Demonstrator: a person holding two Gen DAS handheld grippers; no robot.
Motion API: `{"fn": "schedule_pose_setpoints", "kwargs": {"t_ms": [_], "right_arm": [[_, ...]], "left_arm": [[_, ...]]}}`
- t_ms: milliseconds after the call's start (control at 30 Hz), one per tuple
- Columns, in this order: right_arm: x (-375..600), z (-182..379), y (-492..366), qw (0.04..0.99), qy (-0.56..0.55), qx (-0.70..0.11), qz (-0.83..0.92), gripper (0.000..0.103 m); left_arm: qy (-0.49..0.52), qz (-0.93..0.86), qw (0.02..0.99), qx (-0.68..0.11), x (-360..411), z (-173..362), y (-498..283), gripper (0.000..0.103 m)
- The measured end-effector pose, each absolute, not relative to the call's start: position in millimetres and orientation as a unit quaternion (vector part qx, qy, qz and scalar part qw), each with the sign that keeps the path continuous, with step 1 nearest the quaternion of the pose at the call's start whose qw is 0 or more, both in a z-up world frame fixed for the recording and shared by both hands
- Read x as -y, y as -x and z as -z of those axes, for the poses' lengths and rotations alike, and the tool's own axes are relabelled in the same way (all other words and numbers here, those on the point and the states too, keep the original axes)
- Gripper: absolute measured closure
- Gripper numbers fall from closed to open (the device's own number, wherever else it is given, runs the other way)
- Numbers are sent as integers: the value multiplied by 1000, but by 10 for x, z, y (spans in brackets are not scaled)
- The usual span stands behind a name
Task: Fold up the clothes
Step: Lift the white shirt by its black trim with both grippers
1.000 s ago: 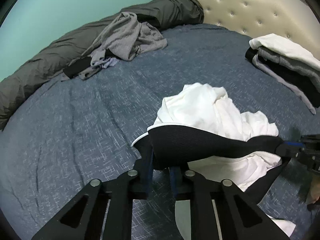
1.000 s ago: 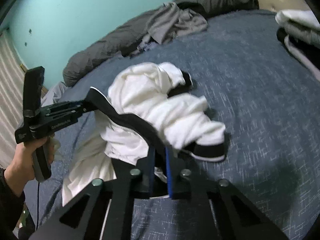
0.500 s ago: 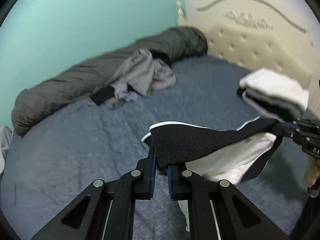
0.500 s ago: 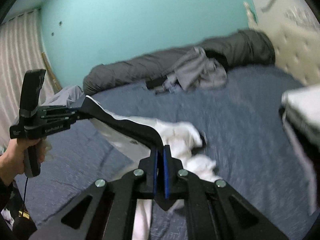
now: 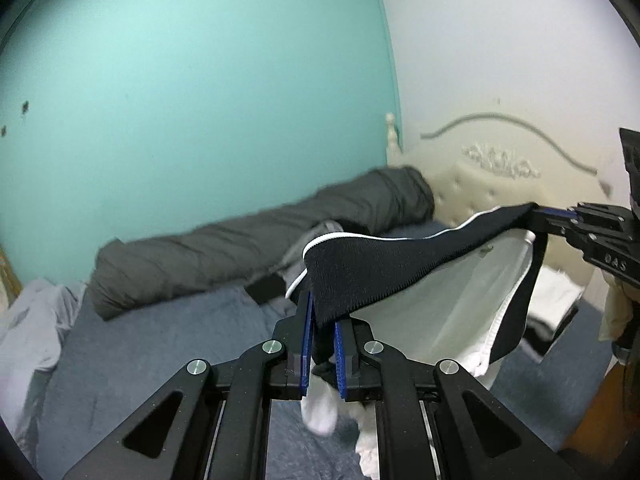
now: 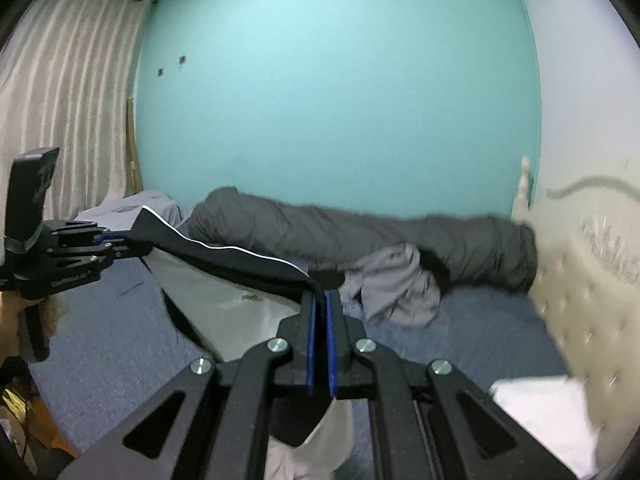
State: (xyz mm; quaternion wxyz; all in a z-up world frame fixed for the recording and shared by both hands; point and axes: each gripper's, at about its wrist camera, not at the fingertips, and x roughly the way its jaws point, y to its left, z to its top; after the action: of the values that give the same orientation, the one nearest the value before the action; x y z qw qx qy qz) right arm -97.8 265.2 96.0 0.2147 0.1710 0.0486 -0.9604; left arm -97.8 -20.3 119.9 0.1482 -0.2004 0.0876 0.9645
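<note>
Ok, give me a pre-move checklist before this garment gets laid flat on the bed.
1. Left gripper shut on the black waistband: ok.
2. Right gripper shut on the waistband's other end: ok.
3. Waistband stretched between the grippers, without sag: ok.
4. White garment hangs free of the blue bed: cannot tell, its lower end is hidden.
5. Landing spot free of the grey clothes pile: cannot tell.

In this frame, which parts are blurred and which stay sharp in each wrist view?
Left wrist view: the dark grey rolled duvet is smeared, the left gripper crisp. Right wrist view: the cream tufted headboard streaks, the right gripper sharp.
</note>
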Motion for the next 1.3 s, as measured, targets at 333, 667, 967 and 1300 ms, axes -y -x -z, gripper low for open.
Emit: {"fn": "schedule_pose_setpoints", "kwargs": {"t_ms": [333,667,967,1300], "right_arm": [[-2460,-2396,587,219,-106,-74,967,99],[-2372,-3246,44,228,-52,-87,968,99],[-2392,-3596,-362,234,-27,-88,968,99],[-2364,-3725,-730,239,-11,-99,966,99]], "left_arm": [[135,-980,118,-91,406,-2374,168,93],[83,-987,101,-96,528,-3087,-524,93],[56,-989,93,-101,594,-3372,-978,93],[39,-990,91,-101,557,-3395,-1331,93]]}}
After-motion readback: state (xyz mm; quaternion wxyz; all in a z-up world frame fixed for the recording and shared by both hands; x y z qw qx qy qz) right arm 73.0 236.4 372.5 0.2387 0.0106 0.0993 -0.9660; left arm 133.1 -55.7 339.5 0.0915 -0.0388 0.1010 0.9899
